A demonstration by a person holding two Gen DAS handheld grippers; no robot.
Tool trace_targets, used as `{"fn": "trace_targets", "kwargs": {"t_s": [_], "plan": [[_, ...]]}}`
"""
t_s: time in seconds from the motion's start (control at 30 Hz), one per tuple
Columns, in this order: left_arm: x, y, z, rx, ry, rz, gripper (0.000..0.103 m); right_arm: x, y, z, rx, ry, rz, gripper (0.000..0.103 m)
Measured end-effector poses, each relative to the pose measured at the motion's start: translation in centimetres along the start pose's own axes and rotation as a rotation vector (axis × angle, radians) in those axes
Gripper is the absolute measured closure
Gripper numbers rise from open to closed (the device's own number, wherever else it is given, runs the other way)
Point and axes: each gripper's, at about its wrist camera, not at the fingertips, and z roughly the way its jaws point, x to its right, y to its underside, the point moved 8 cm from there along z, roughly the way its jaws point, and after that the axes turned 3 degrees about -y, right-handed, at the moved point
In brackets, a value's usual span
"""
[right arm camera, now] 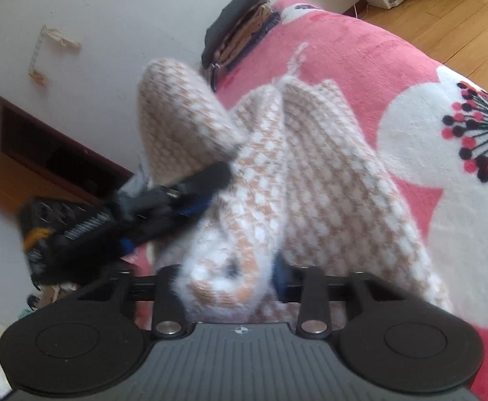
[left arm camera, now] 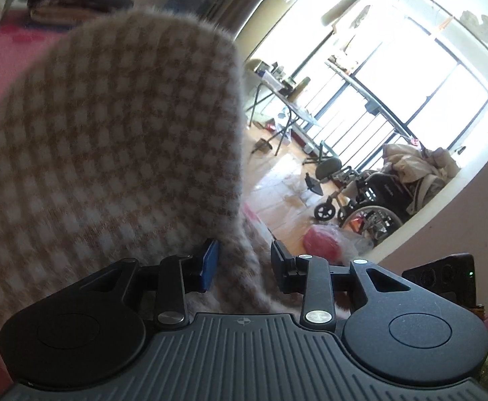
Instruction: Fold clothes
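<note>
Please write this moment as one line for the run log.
task: fold clothes | left gripper: on checked sweater, grip unclear | right gripper: shut on sweater | surface: pink blanket

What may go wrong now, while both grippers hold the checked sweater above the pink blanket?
1. The left gripper looks fairly open around the checked sweater, so the fuzzy knit may slip out.
2. The right gripper holds a thick bunch, so the fold may come out uneven.
3. The sweater is lifted near the stack of folded clothes on the pink blanket and might knock it.
</note>
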Motion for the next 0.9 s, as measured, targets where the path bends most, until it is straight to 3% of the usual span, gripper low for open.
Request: {"fn": "trace_targets", "kwargs": {"t_s": [0.1, 0.17, 0.37, 0.67, 0.83, 0.9], "plan": [[-0.4, -3.1, -2.9, 0.139, -0.061, 0.064, 0.069, 0.5, 0.6, -0.5, 0.005, -0.009, 0.005, 0.085], [-0.7, -4.6, -2.9, 0.196, -0.122, 0.095, 0.069, 0.1, 1.0, -1.4, 0.015, -0.012, -0.028, 0.088], [-0.4, -3.8, 3.1, 0.112, -0.234, 0.244, 0.069, 0.0, 1.4, -2.6, 0.017, -0.001, -0.095, 0.089], [-0.3, -1.0, 7.5, -0.044, -0.268, 0.297, 0.069, 1.7, 1.3, -3.7, 0.023, 0.036, -0.093, 0.09], [-0.3, 0.2, 7.6, -0.047, -0.321, 0.403, 0.068, 2.7, 1.6, -3.4, 0.009, 0.028, -0.079, 0.089], [0.0, 0.7, 7.6, -0.04, -0.349, 0.458, 0.067, 3.1, 1.6, -3.3, 0.0, 0.028, -0.087, 0.081]]}}
